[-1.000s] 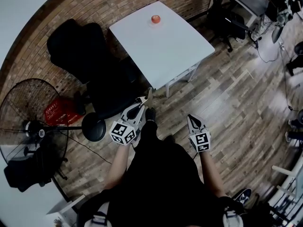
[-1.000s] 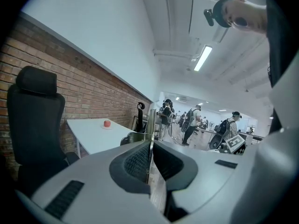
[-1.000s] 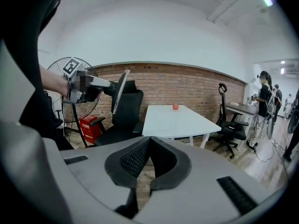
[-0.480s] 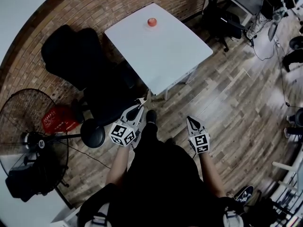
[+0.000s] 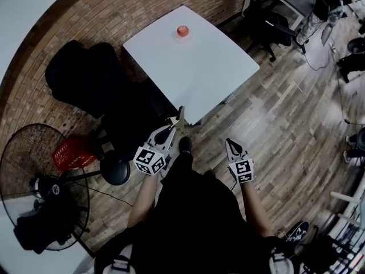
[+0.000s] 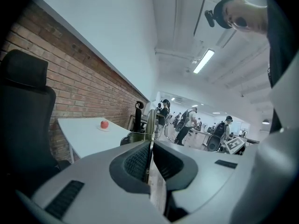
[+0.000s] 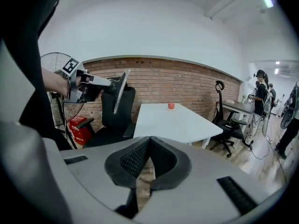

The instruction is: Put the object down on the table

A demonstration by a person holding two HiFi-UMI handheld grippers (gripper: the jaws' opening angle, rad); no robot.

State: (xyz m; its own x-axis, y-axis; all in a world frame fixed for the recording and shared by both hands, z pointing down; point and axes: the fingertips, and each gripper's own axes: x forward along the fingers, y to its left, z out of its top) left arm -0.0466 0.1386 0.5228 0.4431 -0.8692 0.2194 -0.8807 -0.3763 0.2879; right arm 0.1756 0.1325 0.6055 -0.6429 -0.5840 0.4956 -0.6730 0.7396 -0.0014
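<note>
My left gripper [image 5: 170, 125] is clamped tight on a thin flat card [image 5: 181, 115]. The card stands on its edge and sticks out past the jaws toward 12 o'clock. It is up in the air, near the close corner of the white table [image 5: 217, 67]. My right gripper [image 5: 230, 143] is at 3 o'clock from the left one, its jaws pressed together with nothing in them. Each gripper has a cube [image 5: 149, 160] with black and white square marks. A small red thing [image 5: 182, 31] sits on the table's far side. A black chair [image 5: 85, 76] is at 10 o'clock. A fan [image 5: 34, 170] is at 8 o'clock, with a red crate [image 5: 69, 153] beside it.
</note>
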